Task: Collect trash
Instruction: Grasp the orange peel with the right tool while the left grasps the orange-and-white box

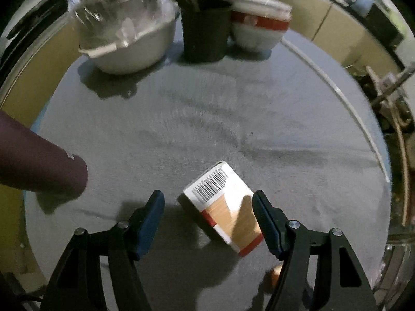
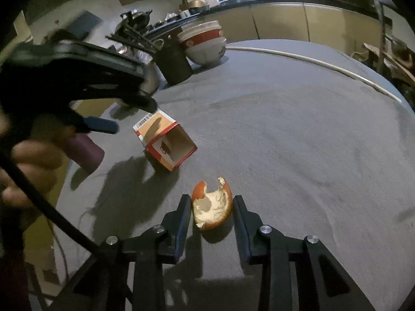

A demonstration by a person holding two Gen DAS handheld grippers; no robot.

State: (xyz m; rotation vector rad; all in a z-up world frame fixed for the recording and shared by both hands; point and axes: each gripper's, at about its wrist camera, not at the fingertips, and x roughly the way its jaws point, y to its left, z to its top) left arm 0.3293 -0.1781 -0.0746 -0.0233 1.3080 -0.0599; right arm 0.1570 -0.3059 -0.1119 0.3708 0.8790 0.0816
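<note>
Both pickups are starting: the right gripper (image 2: 212, 202) brackets the orange peel (image 2: 212, 207), jaws not yet clenched, while the left gripper (image 1: 208, 202), released wide, straddles the empty carton (image 1: 224, 207) and must squeeze next.

We see a white-and-tan cardboard box (image 1: 223, 204) with red bands and black barcode, orange peel (image 2: 212, 207) white inside, grey tablecloth (image 2: 285, 129).

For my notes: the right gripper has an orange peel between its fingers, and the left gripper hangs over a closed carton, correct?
Not quite: the carton is open at one end, as the right wrist view shows. The rest holds: the orange peel sits between the right gripper fingers, and the left gripper hangs over the carton.
</note>
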